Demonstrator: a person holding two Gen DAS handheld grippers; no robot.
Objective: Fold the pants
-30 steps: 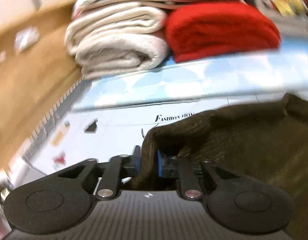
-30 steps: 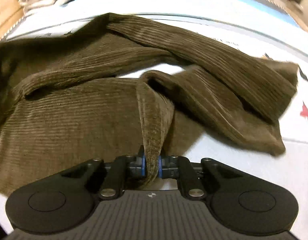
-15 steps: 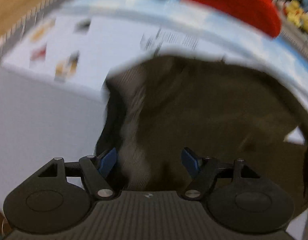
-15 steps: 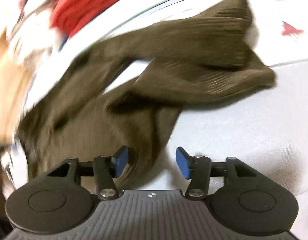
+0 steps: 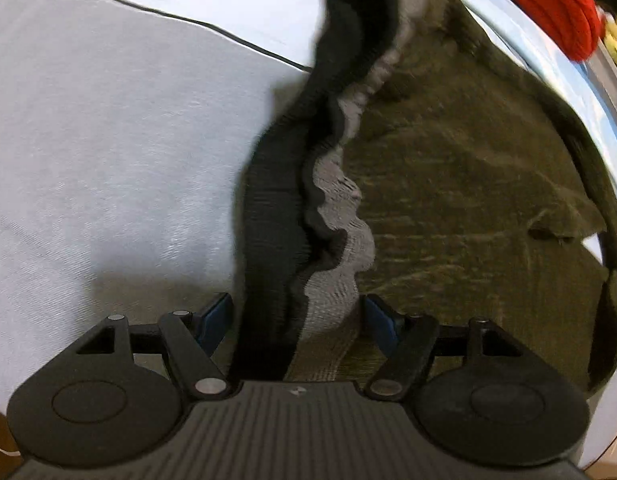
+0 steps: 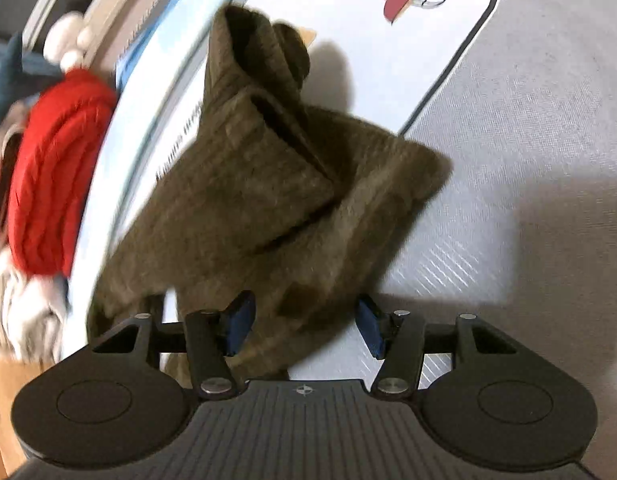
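The brown corduroy pants (image 5: 468,200) lie bunched on the grey sheet (image 5: 88,140). Their dark waistband (image 5: 276,220), with a grey inner lining, runs up from between the jaws of my left gripper (image 5: 297,316). Those jaws stand apart and are closing, with neither blue pad pressing the band. In the right wrist view the folded legs of the pants (image 6: 268,200) lie in a heap. My right gripper (image 6: 304,322) hovers over their near end with cloth between its jaws, which are closing without gripping it.
A folded red knit (image 6: 48,180) and cream towels (image 6: 20,320) are stacked at the far edge of the bed; the red knit (image 5: 548,0) also shows in the left wrist view. A white printed cover (image 6: 348,40) with a red lamp picture lies beyond the pants.
Both grippers let go of the pants cloth and their jaws came apart. Both swung downward over the pants, and the right one rolled, so its view is now turned sideways.
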